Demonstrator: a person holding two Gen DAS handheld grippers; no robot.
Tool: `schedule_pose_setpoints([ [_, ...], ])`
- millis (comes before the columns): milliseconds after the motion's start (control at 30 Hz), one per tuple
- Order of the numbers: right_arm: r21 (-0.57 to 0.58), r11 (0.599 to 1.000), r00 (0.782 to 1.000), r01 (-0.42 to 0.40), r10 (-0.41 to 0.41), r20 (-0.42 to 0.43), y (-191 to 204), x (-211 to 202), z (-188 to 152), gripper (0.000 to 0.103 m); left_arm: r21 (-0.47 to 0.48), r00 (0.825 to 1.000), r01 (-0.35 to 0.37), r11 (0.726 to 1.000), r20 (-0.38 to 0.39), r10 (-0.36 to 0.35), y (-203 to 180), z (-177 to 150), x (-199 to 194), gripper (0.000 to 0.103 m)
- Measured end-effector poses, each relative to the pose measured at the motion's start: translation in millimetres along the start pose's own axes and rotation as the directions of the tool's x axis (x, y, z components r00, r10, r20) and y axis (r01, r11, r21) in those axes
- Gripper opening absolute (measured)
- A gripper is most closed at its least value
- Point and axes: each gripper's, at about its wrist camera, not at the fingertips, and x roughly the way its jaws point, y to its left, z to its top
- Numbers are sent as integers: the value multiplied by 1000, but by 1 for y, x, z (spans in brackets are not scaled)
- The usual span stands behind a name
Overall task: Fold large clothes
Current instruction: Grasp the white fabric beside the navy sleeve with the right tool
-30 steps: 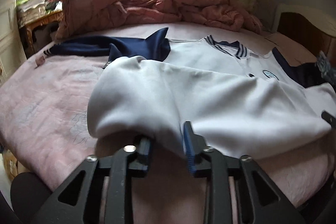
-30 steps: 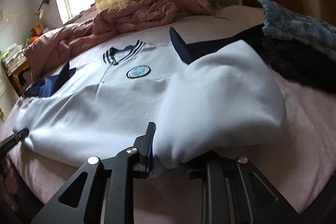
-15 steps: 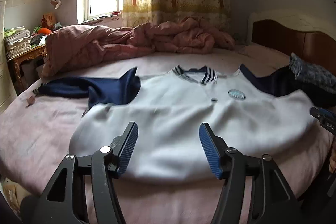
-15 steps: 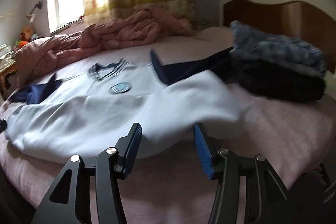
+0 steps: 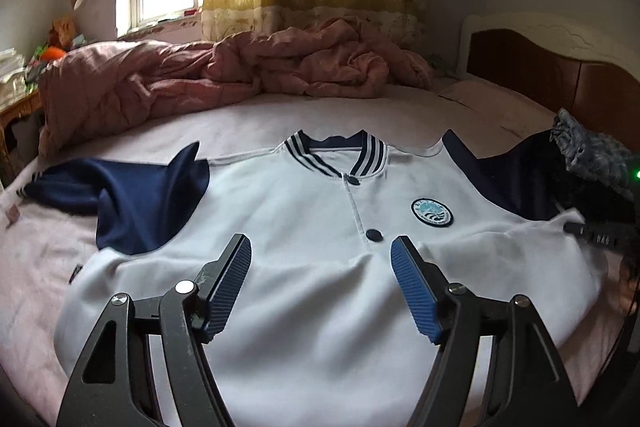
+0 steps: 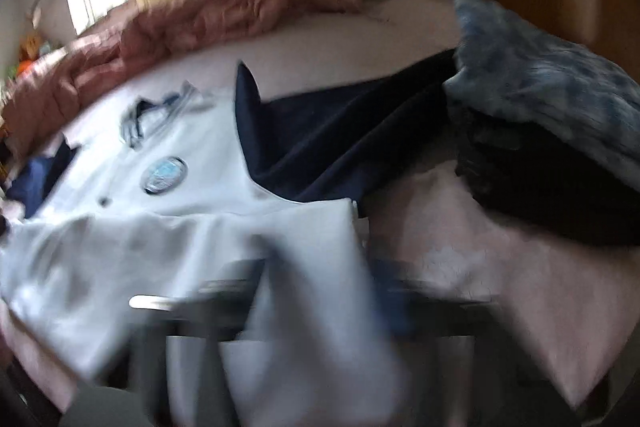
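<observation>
A white jacket with navy sleeves, striped collar and round chest badge lies front up on the pink bed, its lower part folded up over the body. My left gripper is open and empty, hovering above the folded hem. The jacket also shows in the right wrist view, which is badly blurred. My right gripper is a dark smear over the jacket's right corner; its jaws cannot be made out. The navy right sleeve stretches towards the clothes pile.
A crumpled pink quilt lies along the far side of the bed under the window. A pile of dark and blue-grey clothes sits at the right by the wooden headboard. A cluttered side table stands at left.
Both grippers let go of the folded hem and opened. The left has lifted back and centred over the jacket. The right is moving fast, now blurred over the jacket's right corner.
</observation>
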Motion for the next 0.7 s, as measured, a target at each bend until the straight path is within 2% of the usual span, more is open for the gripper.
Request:
schedule_pose_setpoints([
  [33,-12,1000,1000,-14,15,19,0,2,5,5,5,1000,-8,1000,9,8,-1,1,0,71],
  [67,-19,999,995,-36,38,91,1,-7,8,5,4,1000,-24,1000,21,24,-2,1,1,71],
  [100,-31,997,980,-69,74,184,2,-22,11,5,2,999,-40,999,31,40,-3,1,2,71],
  [167,-43,992,935,-123,130,329,1,-47,11,5,-13,997,-68,998,40,68,-3,-1,7,71],
  [200,-36,991,922,-130,134,364,1,-52,13,5,-19,997,-71,997,32,71,-2,-1,13,71],
  [233,-20,993,927,-115,114,358,0,-46,16,5,-23,997,-72,997,16,73,-1,-2,19,71],
  [267,-13,996,945,-89,89,315,0,-33,19,5,-31,997,-81,996,-6,81,0,-4,28,71],
  [300,-7,998,968,-55,55,245,-1,-13,20,5,-38,996,-88,995,-19,88,2,-7,36,71],
  [333,-1,999,982,-41,40,184,-2,4,19,5,-43,995,-99,994,-26,98,4,-9,42,71],
  [400,19,999,996,-33,31,82,-8,37,10,5,-43,991,-129,991,-47,127,11,-17,55,71],
  [500,25,999,996,-40,38,75,-12,41,6,6,-71,991,-105,992,-96,98,20,-28,68,71],
  [600,5,1000,994,-7,6,112,-12,33,7,18,-82,992,-79,993,-107,70,22,-30,70,71],
  [667,15,1000,990,26,-28,140,-15,25,6,34,-78,994,-59,995,-98,51,22,-32,69,71],
  [700,34,999,987,42,-46,156,-18,20,6,37,-79,994,-53,995,-95,45,22,-32,69,71],
])
